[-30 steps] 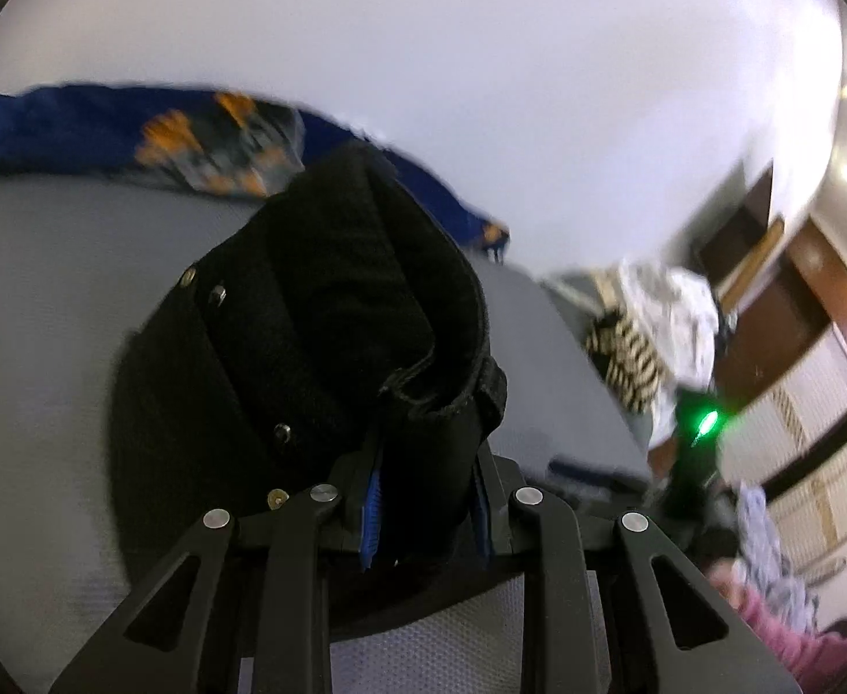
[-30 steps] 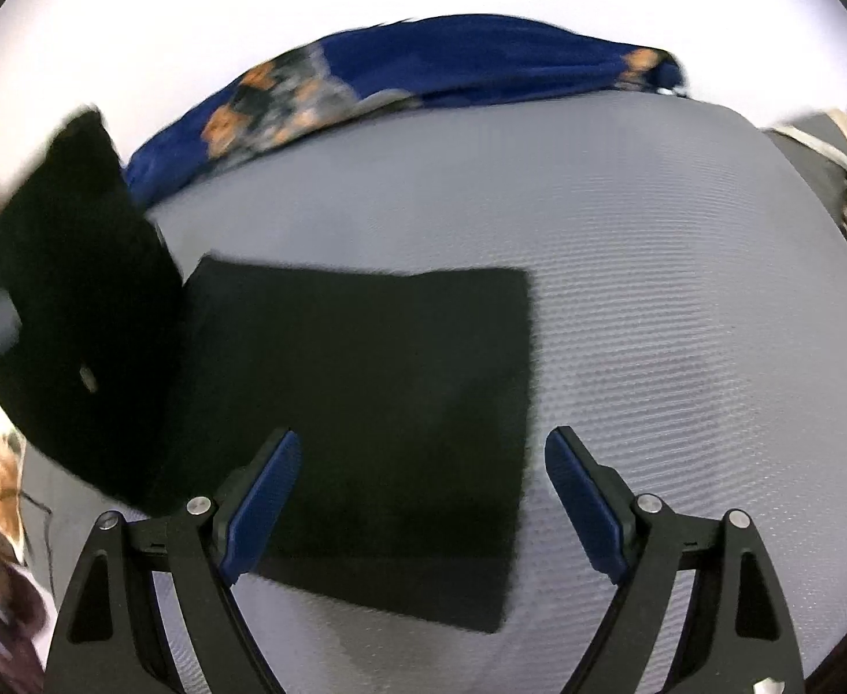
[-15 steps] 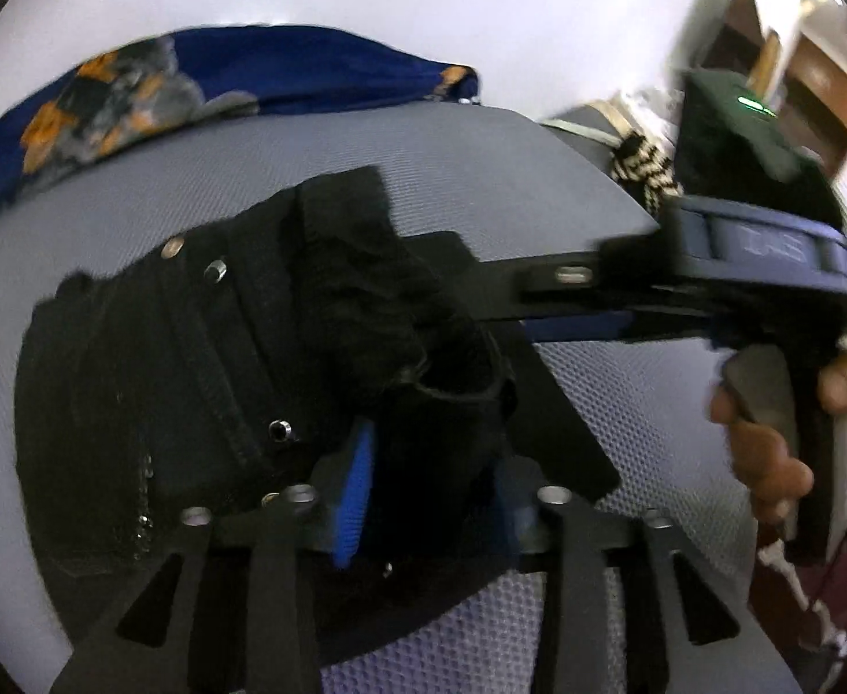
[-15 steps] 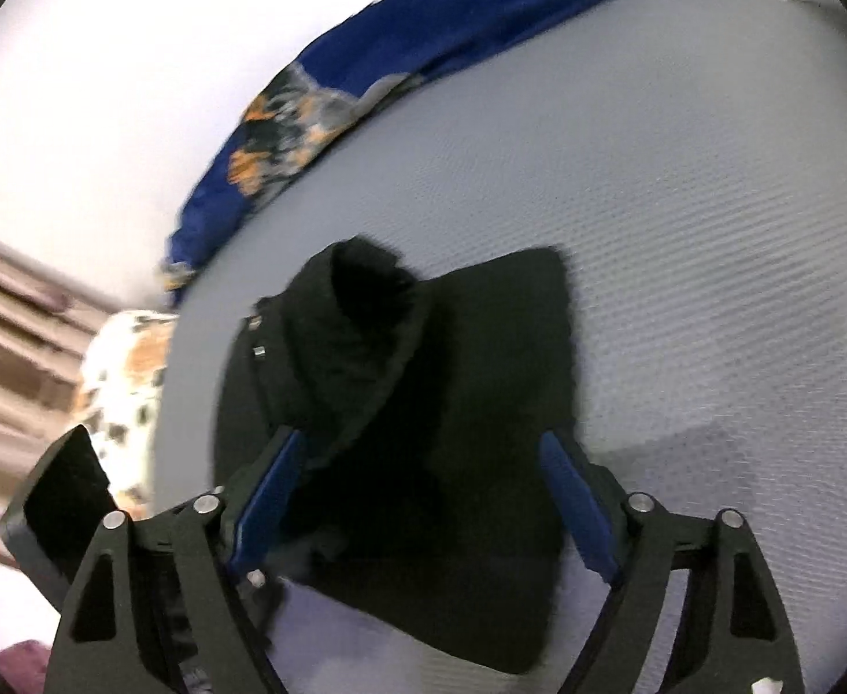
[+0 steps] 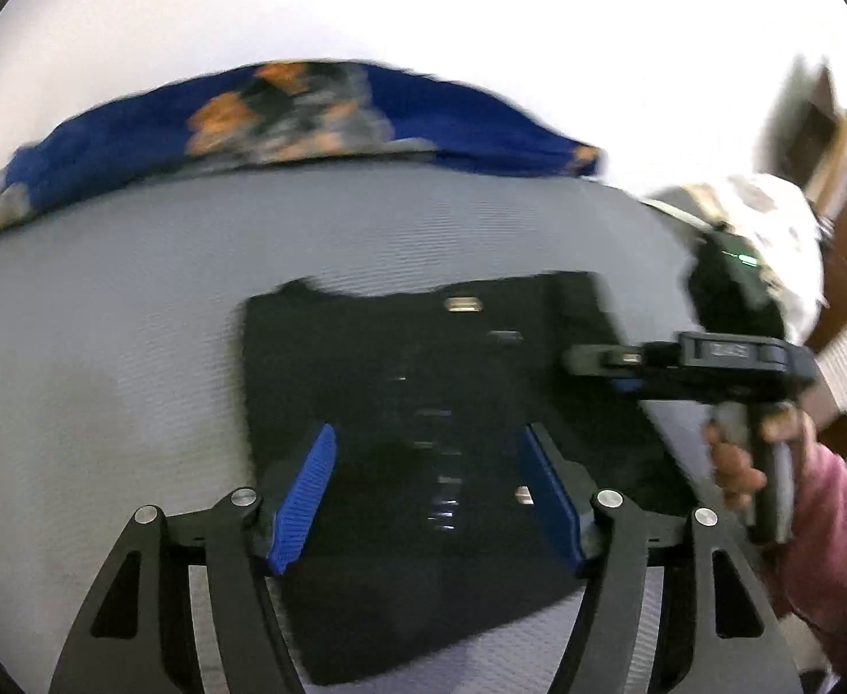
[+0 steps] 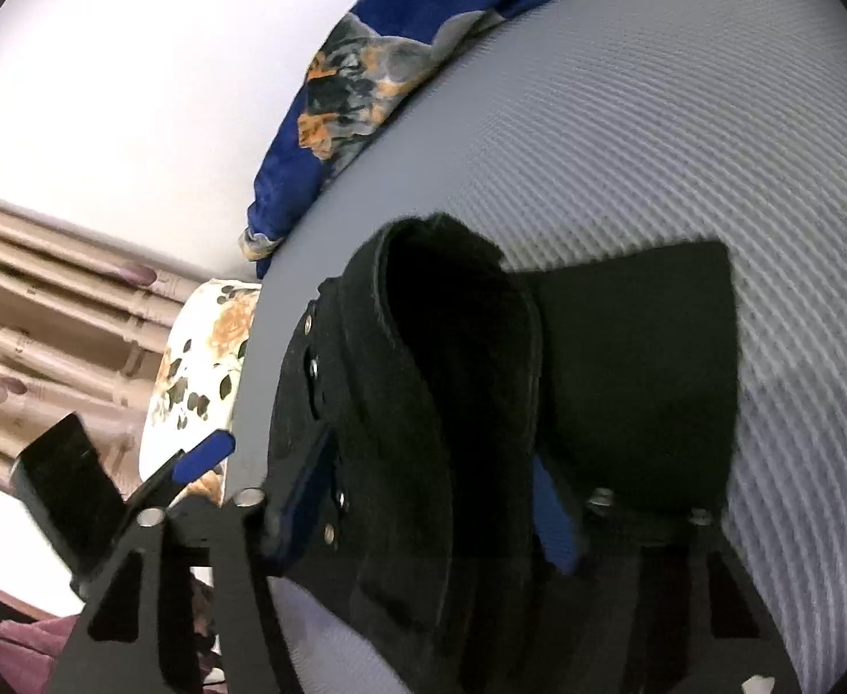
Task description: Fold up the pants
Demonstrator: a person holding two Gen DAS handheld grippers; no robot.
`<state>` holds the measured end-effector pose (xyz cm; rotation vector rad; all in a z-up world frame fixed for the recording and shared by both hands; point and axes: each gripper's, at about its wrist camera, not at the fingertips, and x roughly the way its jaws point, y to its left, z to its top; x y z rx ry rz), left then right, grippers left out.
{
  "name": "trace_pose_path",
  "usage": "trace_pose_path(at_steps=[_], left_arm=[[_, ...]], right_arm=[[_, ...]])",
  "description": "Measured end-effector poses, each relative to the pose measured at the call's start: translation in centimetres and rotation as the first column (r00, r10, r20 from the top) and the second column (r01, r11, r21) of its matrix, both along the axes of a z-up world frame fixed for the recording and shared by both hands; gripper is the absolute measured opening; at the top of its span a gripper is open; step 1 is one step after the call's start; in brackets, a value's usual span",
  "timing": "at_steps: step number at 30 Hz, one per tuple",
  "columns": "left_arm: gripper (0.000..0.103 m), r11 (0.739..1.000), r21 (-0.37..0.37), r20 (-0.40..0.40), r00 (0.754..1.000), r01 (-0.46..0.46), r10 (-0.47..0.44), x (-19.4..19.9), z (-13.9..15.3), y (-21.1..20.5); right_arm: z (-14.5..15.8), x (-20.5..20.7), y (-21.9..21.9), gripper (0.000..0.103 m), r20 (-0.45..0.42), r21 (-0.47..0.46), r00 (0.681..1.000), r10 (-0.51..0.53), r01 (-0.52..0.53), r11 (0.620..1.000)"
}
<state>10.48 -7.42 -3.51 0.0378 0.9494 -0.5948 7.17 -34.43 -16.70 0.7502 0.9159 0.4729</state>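
The black pants lie folded on the grey bed. My left gripper is open and empty just above their near part. My right gripper is shut on a bunched fold of the pants' waistband, with snaps showing, and lifts it off the flat layer. In the left wrist view the right gripper reaches in from the right, held by a hand in a pink sleeve. The left gripper's blue fingertip shows at the left of the right wrist view.
A blue and orange patterned blanket lies along the far edge of the grey mattress. A floral pillow and beige curtains are at the left. Clothes are piled at the far right.
My left gripper has let go of the waistband and opened. My right gripper has closed on the bunched waistband and now holds it up.
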Motion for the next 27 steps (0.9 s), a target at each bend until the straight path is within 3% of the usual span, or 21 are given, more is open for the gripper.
trace_pose_path(at_steps=[4, 6, 12, 16, 19, 24, 27], left_arm=[[0.066, 0.995, 0.004, -0.023, 0.995, -0.096, 0.096, 1.4, -0.9, 2.2], [0.066, 0.994, -0.012, -0.022, 0.993, -0.113, 0.112, 1.6, -0.8, 2.7], [0.066, 0.997, -0.013, 0.008, 0.997, -0.076, 0.076, 1.6, -0.1, 2.0], [0.066, 0.999, -0.014, -0.017, 0.999, -0.049, 0.049, 1.7, -0.9, 0.8], [0.066, 1.000, 0.005, -0.058, 0.998, -0.006, 0.006, 1.6, -2.3, -0.4], [0.066, 0.988, 0.137, -0.081, 0.995, 0.067, -0.056, 1.7, -5.9, -2.7], [0.066, 0.982, 0.171, -0.052, 0.996, 0.081, -0.074, 1.2, -5.7, -3.1]], right_arm=[[-0.1, 0.9, -0.3, 0.020, -0.036, 0.029, 0.998, -0.050, 0.051, 0.998], [1.6, -0.2, 0.4, 0.011, 0.007, -0.038, 0.998, -0.062, 0.062, 0.997], [5.0, -3.4, -0.2, 0.010, 0.064, -0.086, 0.988, -0.139, 0.144, 0.986], [2.4, -4.5, -2.7, 0.010, -0.018, -0.157, 0.969, -0.247, 0.242, 0.958], [0.4, -4.7, -3.4, 0.016, -0.045, -0.193, 0.960, -0.276, 0.262, 0.946], [1.8, -3.8, -1.9, 0.028, -0.020, -0.339, 0.966, -0.258, 0.236, 0.911], [2.0, -4.0, -1.3, 0.035, -0.015, -0.397, 0.968, -0.249, 0.222, 0.891]])
